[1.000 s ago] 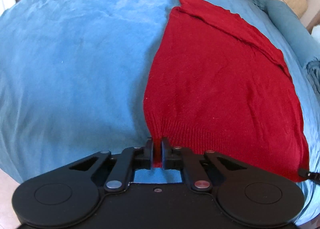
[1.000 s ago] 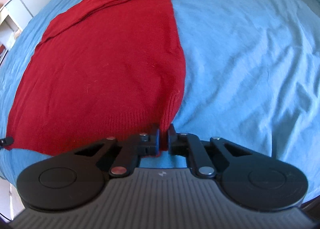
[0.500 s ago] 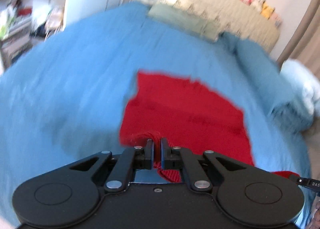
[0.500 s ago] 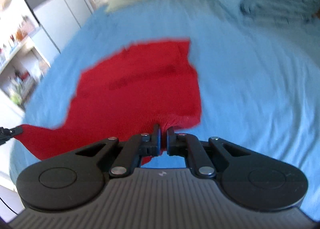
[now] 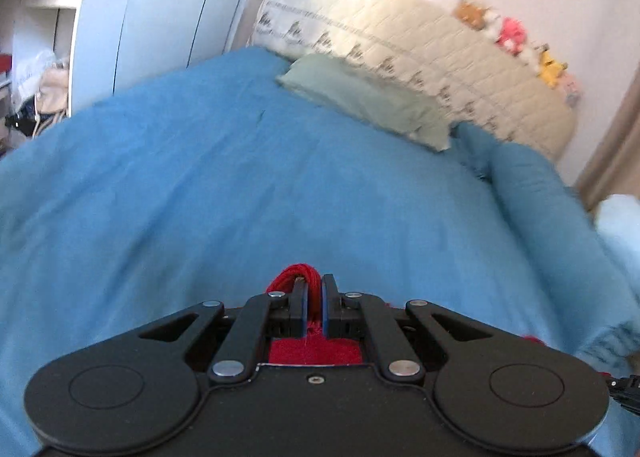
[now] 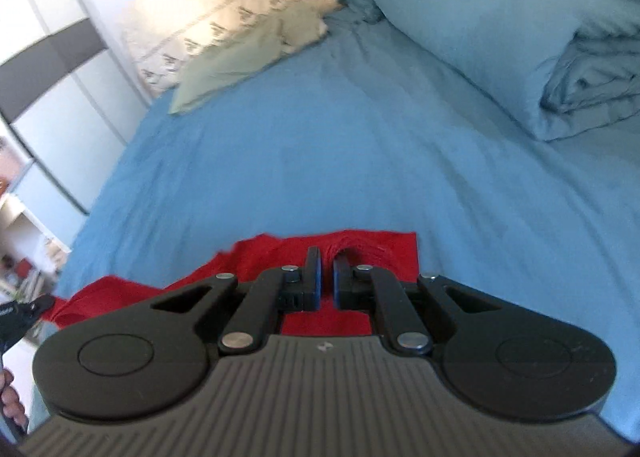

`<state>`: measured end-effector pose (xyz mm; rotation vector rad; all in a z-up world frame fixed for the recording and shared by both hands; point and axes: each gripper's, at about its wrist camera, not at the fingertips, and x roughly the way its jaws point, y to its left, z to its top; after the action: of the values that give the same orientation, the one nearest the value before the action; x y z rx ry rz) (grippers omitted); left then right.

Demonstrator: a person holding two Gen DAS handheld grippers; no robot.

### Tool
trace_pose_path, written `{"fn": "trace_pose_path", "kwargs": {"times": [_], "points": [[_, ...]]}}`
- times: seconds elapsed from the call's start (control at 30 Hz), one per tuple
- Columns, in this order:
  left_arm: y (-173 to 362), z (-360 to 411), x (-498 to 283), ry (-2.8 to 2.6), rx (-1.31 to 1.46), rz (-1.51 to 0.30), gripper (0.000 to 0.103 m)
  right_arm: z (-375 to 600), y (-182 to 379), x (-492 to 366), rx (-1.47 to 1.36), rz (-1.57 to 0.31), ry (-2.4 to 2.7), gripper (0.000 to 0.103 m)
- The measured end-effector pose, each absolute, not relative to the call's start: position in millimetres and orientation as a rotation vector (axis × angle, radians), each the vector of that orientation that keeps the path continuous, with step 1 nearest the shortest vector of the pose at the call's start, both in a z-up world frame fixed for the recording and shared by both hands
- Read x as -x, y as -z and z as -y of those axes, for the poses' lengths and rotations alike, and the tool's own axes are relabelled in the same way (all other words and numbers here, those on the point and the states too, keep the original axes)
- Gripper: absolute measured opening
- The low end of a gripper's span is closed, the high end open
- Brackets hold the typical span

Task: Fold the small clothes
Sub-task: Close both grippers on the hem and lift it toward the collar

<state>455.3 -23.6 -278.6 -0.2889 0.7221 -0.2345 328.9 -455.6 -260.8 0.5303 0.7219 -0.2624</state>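
Observation:
A red knitted sweater [image 6: 372, 247] lies on the blue bed. My left gripper [image 5: 314, 289] is shut on a bunched corner of its hem [image 5: 298, 273]; most of the sweater is hidden under the gripper body in the left wrist view. My right gripper [image 6: 326, 263] is shut on the other hem corner, with red cloth [image 6: 256, 253] spread below and to its left. The left gripper's tip [image 6: 24, 309] shows at the left edge of the right wrist view.
The blue bedsheet [image 5: 240, 185] stretches ahead. A pale green pillow [image 5: 360, 97] and a quilted headboard [image 5: 420, 53] stand at the far end. A blue pillow and folded duvet [image 6: 520, 57] lie at the right. Shelves and a wardrobe [image 5: 60, 57] stand at the left.
Both grippers have lifted the hem and carried it forward toward the headboard. The flat sweater that filled the views has dropped out of sight beneath the grippers.

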Motion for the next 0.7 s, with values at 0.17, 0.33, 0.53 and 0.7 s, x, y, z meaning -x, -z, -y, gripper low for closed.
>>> {"fn": "trace_pose_path", "kwargs": {"times": [0.17, 0.33, 0.53, 0.7], "points": [[326.1, 23.2, -485.3, 0.188, 0.257, -0.771, 0.005, 470.1, 333.4, -377.8, -0.526, -0.766, 0.299, 0.021], [337.0, 20.0, -495.1, 0.157, 0.272, -0.773, 0.005, 477.6, 355.5, -390.6, -0.54, -0.759, 0.293, 0.021], [350.6, 41.2, -520.4, 0.126, 0.245, -0.784, 0.007, 481.0, 374.5, -408.9, -0.477, -0.784, 0.271, 0.024], [345.6, 47.8, -510.6, 0.111, 0.198, -0.707, 0.088, 469.8, 378.1, -408.9, -0.395, -0.726, 0.247, 0.094]]}}
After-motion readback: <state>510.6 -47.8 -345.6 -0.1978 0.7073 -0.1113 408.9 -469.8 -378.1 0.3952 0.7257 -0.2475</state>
